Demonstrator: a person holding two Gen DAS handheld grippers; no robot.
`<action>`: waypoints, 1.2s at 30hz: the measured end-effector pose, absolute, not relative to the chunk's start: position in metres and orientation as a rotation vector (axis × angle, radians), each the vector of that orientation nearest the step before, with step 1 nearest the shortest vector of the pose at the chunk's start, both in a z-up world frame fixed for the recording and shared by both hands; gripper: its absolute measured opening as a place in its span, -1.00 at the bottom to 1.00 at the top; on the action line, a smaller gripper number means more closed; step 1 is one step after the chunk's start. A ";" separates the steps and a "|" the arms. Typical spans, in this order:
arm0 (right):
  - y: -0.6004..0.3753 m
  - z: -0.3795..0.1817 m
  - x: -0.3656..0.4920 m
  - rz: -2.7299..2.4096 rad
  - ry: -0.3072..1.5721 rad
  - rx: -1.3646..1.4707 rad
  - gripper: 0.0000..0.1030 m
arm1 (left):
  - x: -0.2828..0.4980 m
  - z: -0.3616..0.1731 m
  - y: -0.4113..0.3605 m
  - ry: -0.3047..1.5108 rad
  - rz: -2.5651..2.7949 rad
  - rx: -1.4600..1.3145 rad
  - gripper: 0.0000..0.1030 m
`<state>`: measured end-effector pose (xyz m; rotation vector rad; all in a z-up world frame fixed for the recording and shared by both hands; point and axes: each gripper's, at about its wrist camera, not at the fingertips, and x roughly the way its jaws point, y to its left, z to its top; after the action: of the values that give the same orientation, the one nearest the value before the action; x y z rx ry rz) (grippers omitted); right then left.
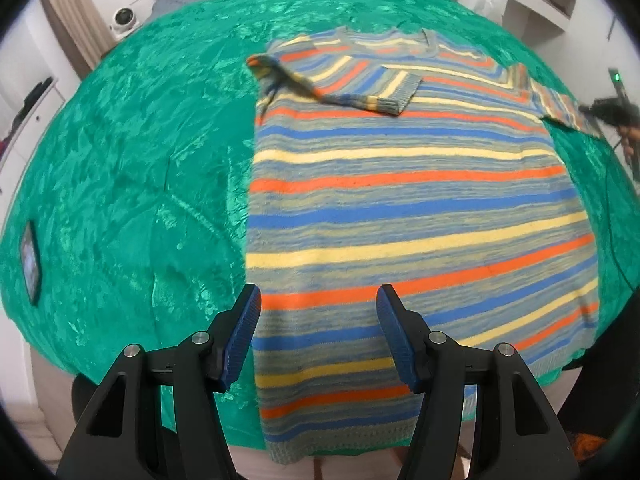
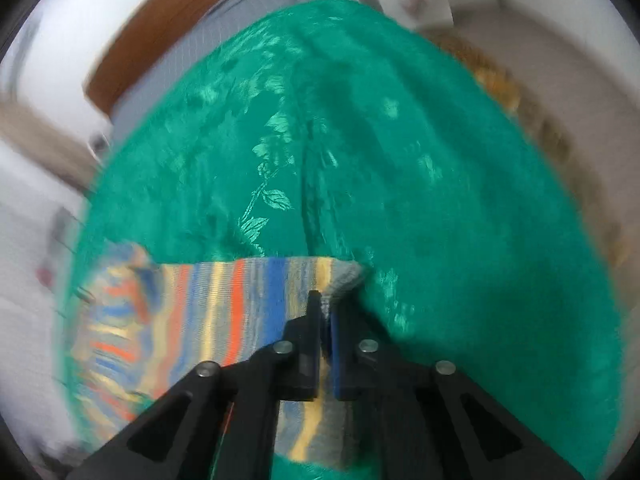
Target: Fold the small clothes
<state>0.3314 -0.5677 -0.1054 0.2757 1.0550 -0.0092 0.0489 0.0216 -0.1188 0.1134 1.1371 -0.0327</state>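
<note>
Striped knit sweater w/ orange, blue and yellow bands (image 1: 400, 208) lies flat on the green floral bedspread (image 1: 132, 168), one sleeve folded across the chest. Left gripper (image 1: 318, 306) hovers over the hem, jaws wide apart. Right gripper (image 2: 325, 312), blurry view, is apparently clamped on the other sleeve's cuff (image 2: 344, 278).

The left black two-finger gripper with blue ribbed pads (image 1: 318, 312) sits at the bottom centre of its frame, fingers spread wide apart. The right black gripper (image 2: 325, 312), bottom centre of a blurred frame, appears clamped nearly closed on striped knit fabric (image 2: 240, 300).
</note>
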 end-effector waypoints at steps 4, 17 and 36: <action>-0.581 -0.102 0.331 -0.196 1.038 0.178 -0.97 | 0.054 -0.122 0.017 1.138 -0.037 0.138 0.22; -0.517 -0.060 0.259 -0.041 0.962 0.158 -0.15 | 0.057 -0.120 0.005 1.091 -0.092 0.185 0.22; -0.337 -0.123 0.191 0.532 1.224 0.196 -0.95 | 0.034 -0.144 0.014 1.087 -0.082 0.198 0.23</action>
<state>0.1910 -0.3367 -0.1227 0.1961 1.2238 0.5322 0.0342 0.0136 -0.1443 0.1984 1.0868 -0.0821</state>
